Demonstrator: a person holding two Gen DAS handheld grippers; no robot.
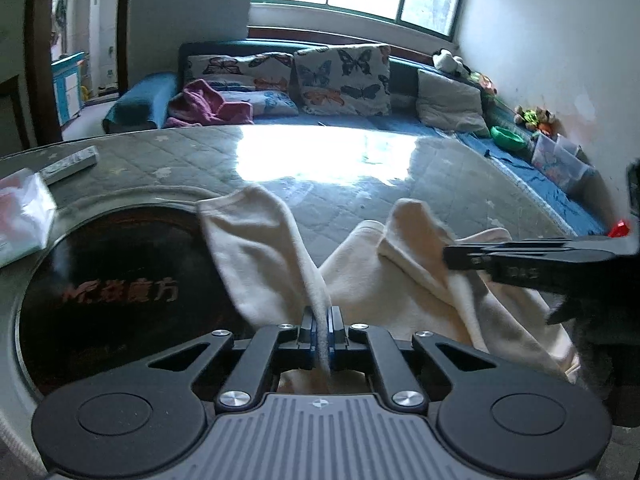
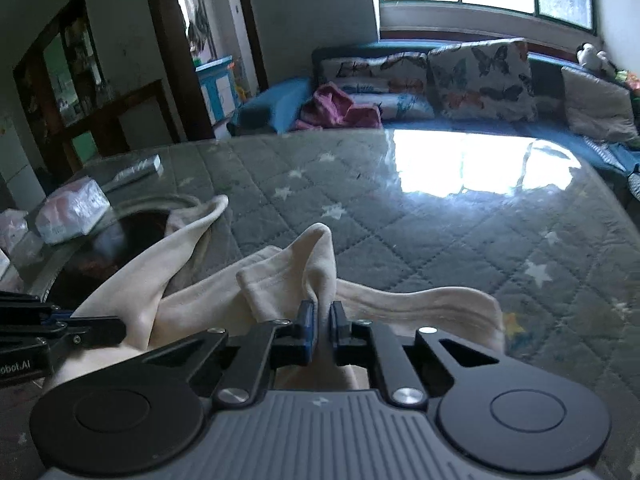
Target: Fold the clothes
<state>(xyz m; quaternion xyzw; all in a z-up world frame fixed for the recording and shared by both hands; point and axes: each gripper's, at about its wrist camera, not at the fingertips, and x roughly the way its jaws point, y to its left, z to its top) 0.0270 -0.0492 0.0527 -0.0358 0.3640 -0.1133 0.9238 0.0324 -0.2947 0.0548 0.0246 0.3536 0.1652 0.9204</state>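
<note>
A cream garment (image 1: 384, 280) lies bunched on the glass-topped table (image 1: 320, 184) over a grey quilted star cloth. My left gripper (image 1: 321, 332) is shut on a fold of the garment, one sleeve end rising to the upper left. My right gripper (image 2: 320, 326) is shut on another fold of the same garment (image 2: 288, 280), held just above the table (image 2: 400, 216). In the left wrist view the right gripper (image 1: 456, 258) comes in from the right, pinching cloth. In the right wrist view the left gripper (image 2: 100, 330) shows at the left edge.
A dark round inset (image 1: 112, 292) sits in the table at left. A white packet (image 1: 20, 216) and a remote-like bar (image 1: 70, 164) lie at the far left. A blue sofa (image 1: 360, 120) with butterfly pillows and a pink cloth (image 1: 204, 104) stands behind.
</note>
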